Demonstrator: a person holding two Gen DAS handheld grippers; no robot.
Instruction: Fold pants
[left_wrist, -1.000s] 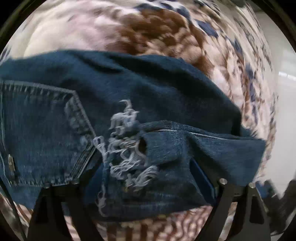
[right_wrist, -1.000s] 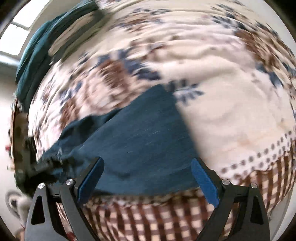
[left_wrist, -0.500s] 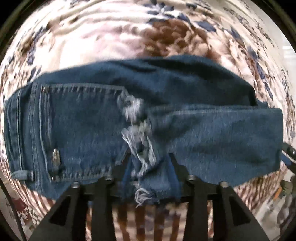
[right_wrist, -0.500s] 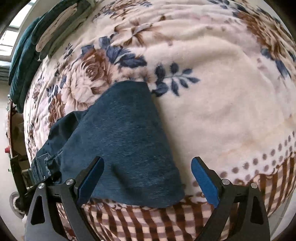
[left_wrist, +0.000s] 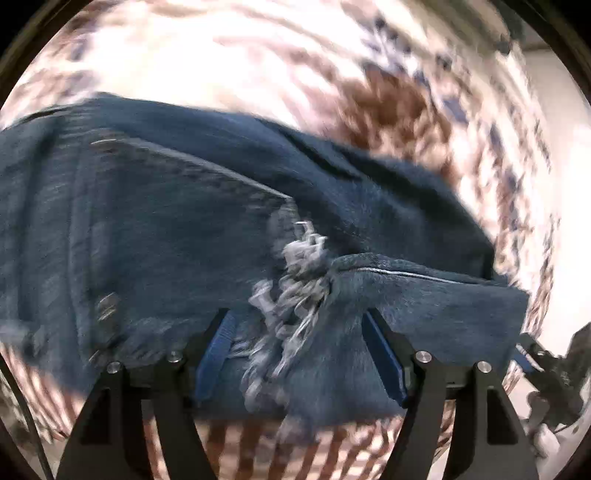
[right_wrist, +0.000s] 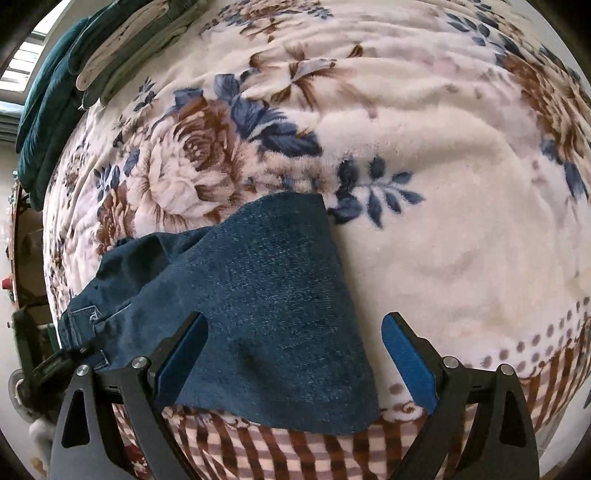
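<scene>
- Dark denim pants lie folded on floral blanket, near its checked edge.
- Left gripper: jaws spread wide, frayed hem between the blue pads, nothing pinched; view blurred.
- Right gripper: jaws wide apart, over the folded leg end, not gripping.
- Back pocket on left side.
- Green bedding at blanket's far corner.
</scene>
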